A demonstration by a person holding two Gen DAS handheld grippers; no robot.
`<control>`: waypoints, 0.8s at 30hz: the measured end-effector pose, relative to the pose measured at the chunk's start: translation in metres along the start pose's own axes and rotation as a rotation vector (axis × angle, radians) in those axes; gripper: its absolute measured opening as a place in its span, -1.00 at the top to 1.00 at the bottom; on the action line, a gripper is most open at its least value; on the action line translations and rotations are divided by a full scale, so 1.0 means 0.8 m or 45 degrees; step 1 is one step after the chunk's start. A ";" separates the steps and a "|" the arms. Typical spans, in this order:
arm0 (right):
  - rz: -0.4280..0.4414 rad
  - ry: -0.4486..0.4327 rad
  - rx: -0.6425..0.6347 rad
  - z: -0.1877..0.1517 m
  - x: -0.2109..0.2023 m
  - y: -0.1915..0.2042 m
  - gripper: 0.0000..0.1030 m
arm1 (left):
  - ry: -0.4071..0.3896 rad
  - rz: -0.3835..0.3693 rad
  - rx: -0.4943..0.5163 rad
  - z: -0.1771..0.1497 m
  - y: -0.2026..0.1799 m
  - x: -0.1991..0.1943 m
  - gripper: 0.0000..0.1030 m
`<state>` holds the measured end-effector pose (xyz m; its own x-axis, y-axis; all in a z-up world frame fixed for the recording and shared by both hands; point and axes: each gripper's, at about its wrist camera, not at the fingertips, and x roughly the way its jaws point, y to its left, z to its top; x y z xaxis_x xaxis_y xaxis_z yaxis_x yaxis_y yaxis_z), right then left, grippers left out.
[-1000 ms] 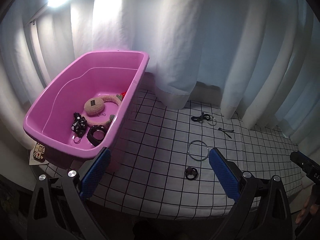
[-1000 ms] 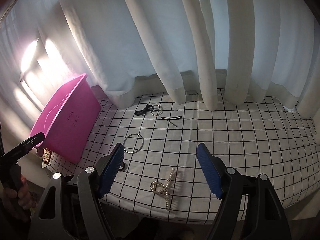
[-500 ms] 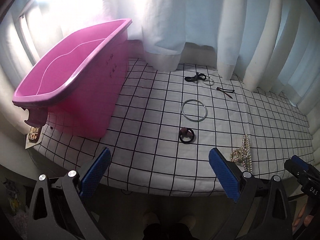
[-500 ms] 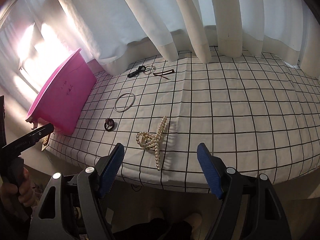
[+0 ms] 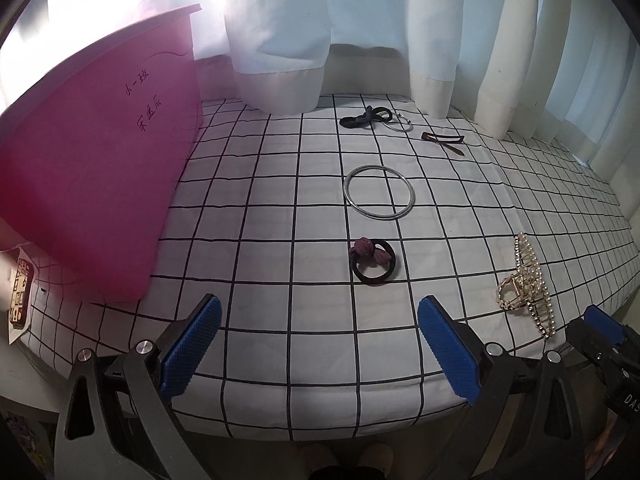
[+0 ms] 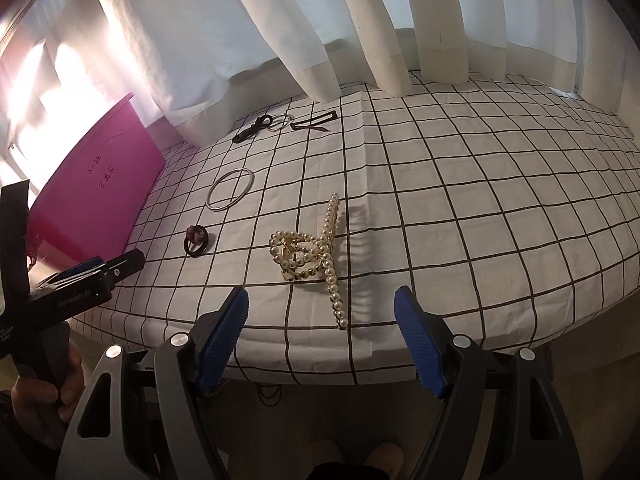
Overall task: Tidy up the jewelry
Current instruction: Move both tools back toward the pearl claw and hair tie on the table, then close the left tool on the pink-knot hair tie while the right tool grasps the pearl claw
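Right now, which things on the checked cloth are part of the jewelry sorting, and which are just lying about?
Job:
pearl hair claw
silver bangle
black hair tie with pink knot
black bow tie and small ring
dark hair clip
pink bin

Lying about:
curtains
card by the bin

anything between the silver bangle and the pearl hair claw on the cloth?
Nothing. Between the silver bangle and the pearl hair claw there is only bare checked cloth, clearest in the right wrist view. The black hair tie sits off to the side.
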<state>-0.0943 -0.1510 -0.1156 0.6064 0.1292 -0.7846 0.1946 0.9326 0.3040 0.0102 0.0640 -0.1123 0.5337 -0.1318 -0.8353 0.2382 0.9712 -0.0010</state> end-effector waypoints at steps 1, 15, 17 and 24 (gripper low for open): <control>-0.002 -0.017 -0.012 -0.002 0.005 0.002 -0.40 | -0.007 -0.003 0.005 -0.001 -0.002 0.007 -0.88; -0.113 -0.148 -0.140 -0.010 0.055 0.013 -0.40 | -0.052 -0.062 0.007 -0.004 -0.024 0.073 -0.88; -0.123 -0.151 -0.152 -0.009 0.058 0.015 -0.40 | -0.067 -0.051 0.016 -0.001 -0.027 0.076 -0.88; -0.154 -0.154 -0.160 -0.005 0.069 0.015 -0.40 | -0.046 -0.034 0.022 0.007 -0.032 0.091 -0.88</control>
<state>-0.0613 -0.1315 -0.1572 0.6741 -0.0205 -0.7383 0.1785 0.9745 0.1360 0.0479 0.0285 -0.1698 0.5559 -0.1653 -0.8147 0.2670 0.9636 -0.0133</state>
